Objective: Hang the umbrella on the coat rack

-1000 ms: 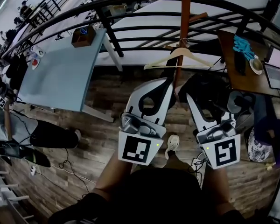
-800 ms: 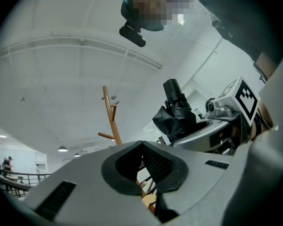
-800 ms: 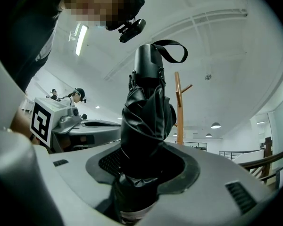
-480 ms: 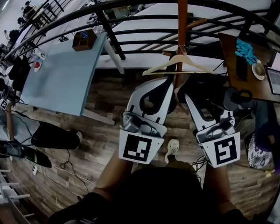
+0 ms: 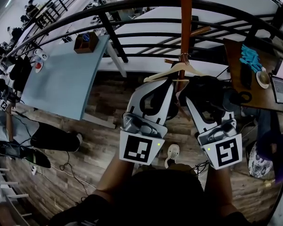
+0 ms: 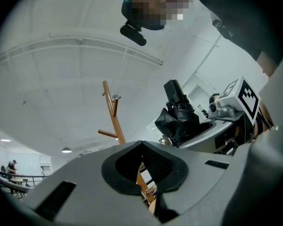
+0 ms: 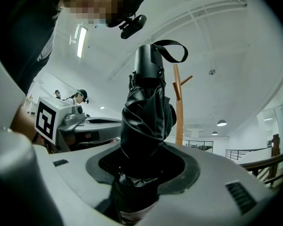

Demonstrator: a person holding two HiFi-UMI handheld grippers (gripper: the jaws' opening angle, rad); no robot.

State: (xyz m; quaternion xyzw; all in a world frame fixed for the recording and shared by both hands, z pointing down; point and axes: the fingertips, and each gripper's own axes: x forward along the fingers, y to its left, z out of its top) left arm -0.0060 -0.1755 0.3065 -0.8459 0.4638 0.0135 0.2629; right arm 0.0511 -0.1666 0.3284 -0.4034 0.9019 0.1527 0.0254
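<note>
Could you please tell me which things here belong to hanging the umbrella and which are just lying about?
Job: umbrella, held in the right gripper; coat rack.
Lying about: wooden hanger; blue table; laptop.

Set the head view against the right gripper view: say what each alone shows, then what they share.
Head view alone: the light blue table, the wooden hanger and the plank floor. Right gripper view alone: how the right gripper clamps the folded black umbrella, and the wrist strap looped at its top. Both: the wooden coat rack and the left gripper.
</note>
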